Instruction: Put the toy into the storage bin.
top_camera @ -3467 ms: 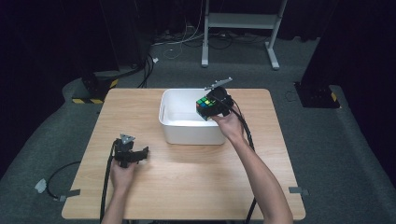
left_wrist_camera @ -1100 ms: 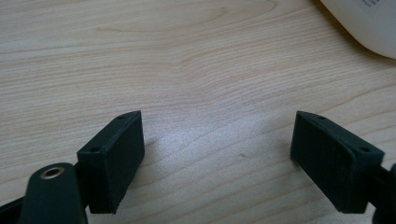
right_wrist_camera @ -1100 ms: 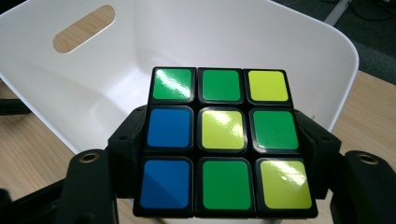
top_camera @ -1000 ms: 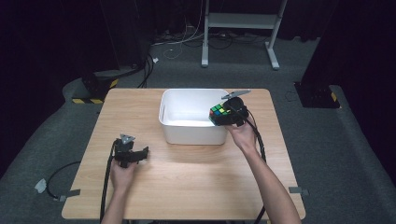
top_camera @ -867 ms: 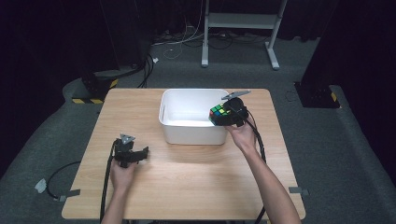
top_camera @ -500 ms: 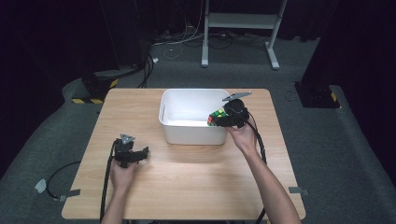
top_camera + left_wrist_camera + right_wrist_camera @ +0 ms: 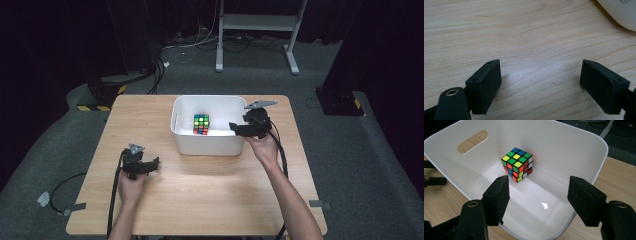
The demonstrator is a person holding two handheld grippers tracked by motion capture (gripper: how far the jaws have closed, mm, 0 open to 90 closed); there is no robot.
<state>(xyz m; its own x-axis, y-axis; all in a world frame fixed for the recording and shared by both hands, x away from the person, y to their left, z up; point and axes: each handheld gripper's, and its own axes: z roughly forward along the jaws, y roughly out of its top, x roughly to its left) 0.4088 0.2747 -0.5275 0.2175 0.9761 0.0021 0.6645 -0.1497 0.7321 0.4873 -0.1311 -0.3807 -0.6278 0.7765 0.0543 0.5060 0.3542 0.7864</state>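
Rubik's cube (image 7: pixel 201 124) sits on the floor of the white bin (image 7: pixel 207 143), loose, nothing touching it. In the right gripper view I see it (image 7: pixel 517 164) w/ a mostly green/yellow top face, red/orange/white on the sides, resting toward the bin's far wall (image 7: pixel 564 147), at approx 11 o'clock from the jaws.

My right gripper (image 7: pixel 239 129) hangs at the bin's 3 o'clock rim in the high view, jaws spread wide, empty; its own view (image 7: pixel 539 195) has both black pads above the bin's near edge w/ the cube well apart beyond them. A slot handle shows in the bin wall at 10 o'clock.

My left gripper (image 7: pixel 150 165) is down on the wooden table (image 7: pixel 210 200), at approx 7 o'clock from the bin, well apart from it. Its jaws are spread too, holding nothing; in the left gripper view (image 7: pixel 540 85) there's bare wood grain between the pads & a corner of the bin (image 7: pixel 621 12) at 1 o'clock.

Cables trail from both grippers back along my forearms.
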